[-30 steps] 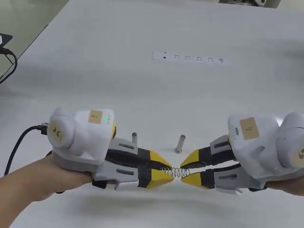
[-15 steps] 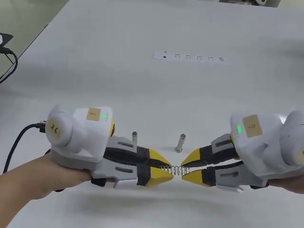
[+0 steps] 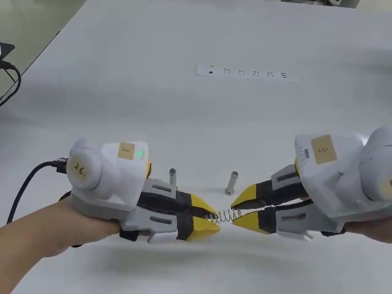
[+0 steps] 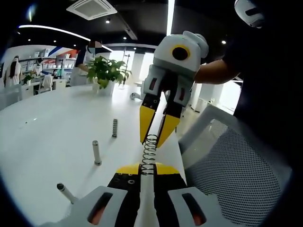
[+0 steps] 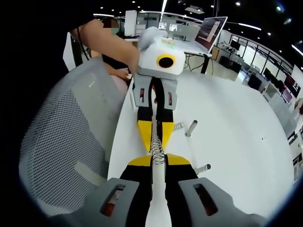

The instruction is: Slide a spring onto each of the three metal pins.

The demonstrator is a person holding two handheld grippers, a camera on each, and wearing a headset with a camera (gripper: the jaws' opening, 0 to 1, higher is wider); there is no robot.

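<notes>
A short metal spring [image 3: 225, 215] hangs level between both grippers above the table's near edge. My left gripper [image 3: 215, 222] is shut on its left end and my right gripper [image 3: 234, 214] on its right end, yellow tips almost touching. In the left gripper view the spring [image 4: 149, 151] runs from my own jaws up into the right gripper [image 4: 152, 142]. Two upright pins [image 3: 173, 177] [image 3: 232, 182] stand just beyond the tips. The left gripper view has three pins in a row; the farthest pin [image 4: 114, 127] looks wrapped in a coil.
A white power strip [image 3: 245, 73] lies far back on the white table [image 3: 184, 122]. A black cable [image 3: 24, 184] trails from the left gripper. A mesh chair [image 4: 227, 165] stands at the table's near edge.
The right gripper's tips have lifted slightly, so the spring now slopes up a little toward them. Both grippers still hold it.
</notes>
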